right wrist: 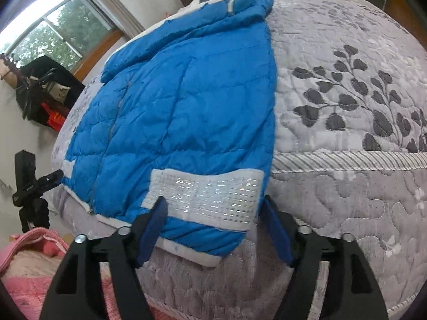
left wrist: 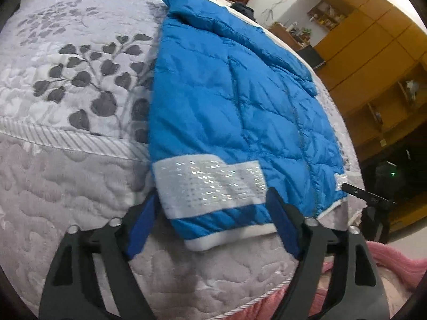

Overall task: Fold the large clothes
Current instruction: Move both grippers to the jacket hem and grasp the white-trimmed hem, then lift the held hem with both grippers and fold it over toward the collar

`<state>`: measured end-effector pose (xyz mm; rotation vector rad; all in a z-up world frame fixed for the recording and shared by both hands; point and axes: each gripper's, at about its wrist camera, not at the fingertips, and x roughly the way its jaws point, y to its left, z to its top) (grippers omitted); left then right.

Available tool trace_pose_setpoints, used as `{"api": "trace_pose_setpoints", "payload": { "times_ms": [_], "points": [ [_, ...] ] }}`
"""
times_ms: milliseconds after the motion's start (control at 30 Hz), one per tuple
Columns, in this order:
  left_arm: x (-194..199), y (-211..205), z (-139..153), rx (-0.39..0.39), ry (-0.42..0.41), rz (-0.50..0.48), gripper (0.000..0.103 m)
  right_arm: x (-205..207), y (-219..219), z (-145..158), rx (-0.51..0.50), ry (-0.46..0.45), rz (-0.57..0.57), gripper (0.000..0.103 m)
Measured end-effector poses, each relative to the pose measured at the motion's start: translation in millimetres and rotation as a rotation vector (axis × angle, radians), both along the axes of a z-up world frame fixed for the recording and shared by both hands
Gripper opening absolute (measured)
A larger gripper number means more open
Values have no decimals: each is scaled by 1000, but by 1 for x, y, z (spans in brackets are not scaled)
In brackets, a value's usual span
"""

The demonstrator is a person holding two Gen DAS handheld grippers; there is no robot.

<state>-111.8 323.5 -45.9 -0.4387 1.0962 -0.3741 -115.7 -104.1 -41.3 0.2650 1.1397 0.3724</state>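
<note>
A blue quilted jacket [left wrist: 226, 101] lies flat on the bed [left wrist: 66, 160], its white hem at the near edge, with bare grey leaf-patterned quilt open beside it. The left gripper [left wrist: 210, 208] and right gripper [right wrist: 213, 210] hover low over the hem's sequinned white band [right wrist: 205, 197], fingers spread wide, holding nothing. Wooden cabinets [left wrist: 373, 48] and a window [right wrist: 48, 26] flank the bed.

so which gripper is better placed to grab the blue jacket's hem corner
Close call, probably right: the right gripper is open with the hem corner of the puffer jacket centred between its fingers. The left gripper is open too, but that corner sits off-centre.
</note>
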Motion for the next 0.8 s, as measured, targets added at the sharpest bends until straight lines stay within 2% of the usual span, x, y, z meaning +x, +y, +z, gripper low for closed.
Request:
{"api": "trace_pose_setpoints", "payload": {
  "times_ms": [133, 167, 267, 300, 367, 467, 633, 800],
  "points": [
    [1, -3, -3, 34, 8, 15, 55, 0, 5, -2, -5, 1, 15, 51],
    [2, -2, -3, 32, 10, 25, 46, 0, 4, -2, 6, 3, 15, 43],
    [3, -1, -1, 26, 5, 39, 29, 0, 4, 2, 12, -15, 16, 25],
    [3, -2, 0, 24, 0, 39, 27, 0, 3, 4, 12, -23, 18, 20],
    [5, -2, 4, 22, -13, 32, 19, 0, 0, 10, 44, -33, 14, 16],
    [5, -2, 14, 2, -56, 20, 15, 2, -7, 21, 100, -57, 14, 14],
    [13, 6, 41, -101, -133, 21, 13, 6, -12, 62, 172, -159, 33, 13],
    [35, 7, 70, -119, -206, 4, 13, 28, -10, 105, 187, -259, 63, 12]
  ]
}}
